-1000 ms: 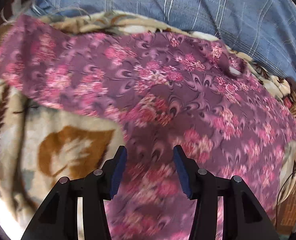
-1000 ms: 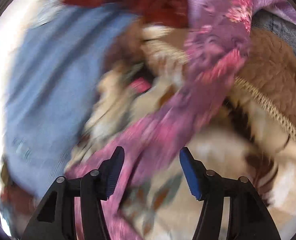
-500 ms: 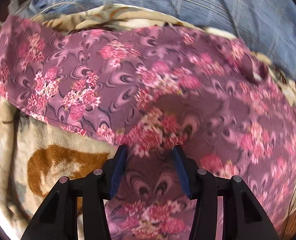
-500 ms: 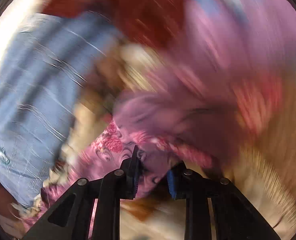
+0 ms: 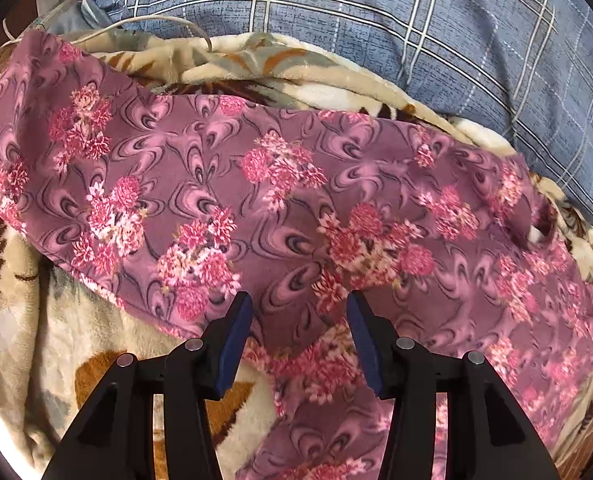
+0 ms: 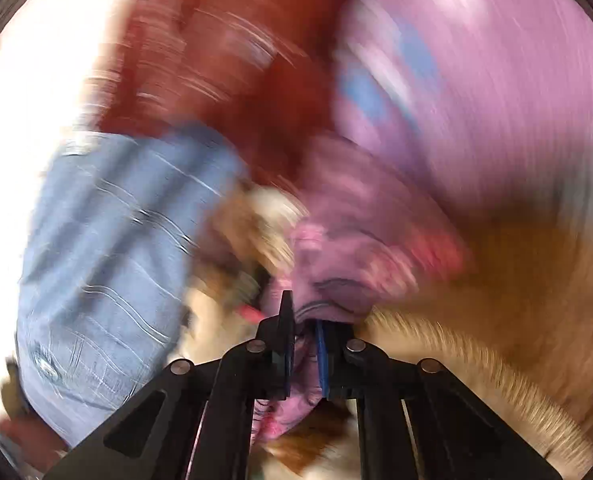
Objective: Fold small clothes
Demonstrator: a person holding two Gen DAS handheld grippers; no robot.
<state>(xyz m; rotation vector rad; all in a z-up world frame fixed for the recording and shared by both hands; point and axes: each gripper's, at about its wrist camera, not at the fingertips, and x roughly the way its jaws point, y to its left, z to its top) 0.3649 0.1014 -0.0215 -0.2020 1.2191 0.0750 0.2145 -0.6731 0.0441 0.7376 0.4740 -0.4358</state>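
Currently:
left claw (image 5: 299, 336): jaws half apart, hovering over floral cloth (image 5: 280, 200), gripping nothing
right claw (image 6: 304, 354): closing, pads pinching a bunched fold of floral cloth (image 6: 336, 256)
cloth: spread on leaf-print blanket (image 5: 36, 344), plaid pillow (image 5: 376, 32) at far side

Left wrist view: looks steeply down, close above the floral cloth (image 5: 296, 200) on the fleece blanket (image 5: 56, 340). Right wrist view: lower angle, very near, heavily blurred. Both views share the cloth, blanket and blue checked pillow (image 5: 376, 20).
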